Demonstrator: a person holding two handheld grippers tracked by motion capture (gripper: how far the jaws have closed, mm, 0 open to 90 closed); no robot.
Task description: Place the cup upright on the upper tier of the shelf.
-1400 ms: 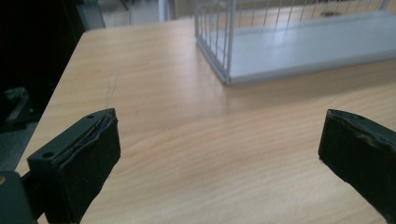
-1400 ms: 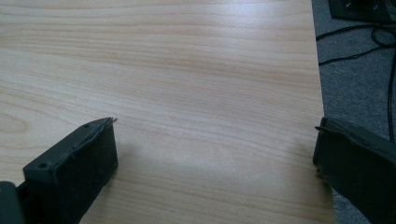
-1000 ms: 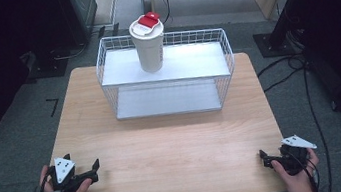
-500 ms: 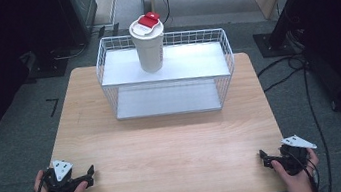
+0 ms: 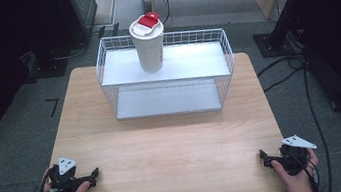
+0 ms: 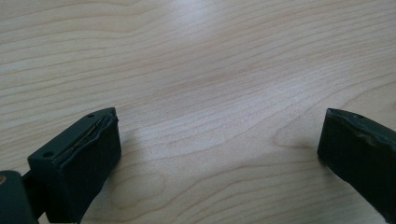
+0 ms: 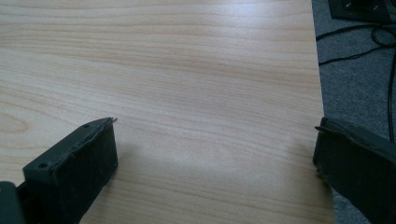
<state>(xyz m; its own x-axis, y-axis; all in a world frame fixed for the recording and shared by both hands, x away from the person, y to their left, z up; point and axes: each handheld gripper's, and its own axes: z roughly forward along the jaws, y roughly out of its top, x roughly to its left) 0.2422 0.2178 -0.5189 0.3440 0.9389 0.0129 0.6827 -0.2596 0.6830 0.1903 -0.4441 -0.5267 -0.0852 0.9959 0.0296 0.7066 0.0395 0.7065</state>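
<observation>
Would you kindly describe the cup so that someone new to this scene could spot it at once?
On the far half of the light wooden table stands a white wire basket shelf. On its upper white tier, towards the left, stands a tall white cup, upright. Its white lid carries a red tab, the one red thing on the table.

no readable text, no labels, no brands, no numbers, no signs on anything

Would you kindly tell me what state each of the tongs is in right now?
Left tongs: open, holding nothing.
Right tongs: open, holding nothing.
</observation>
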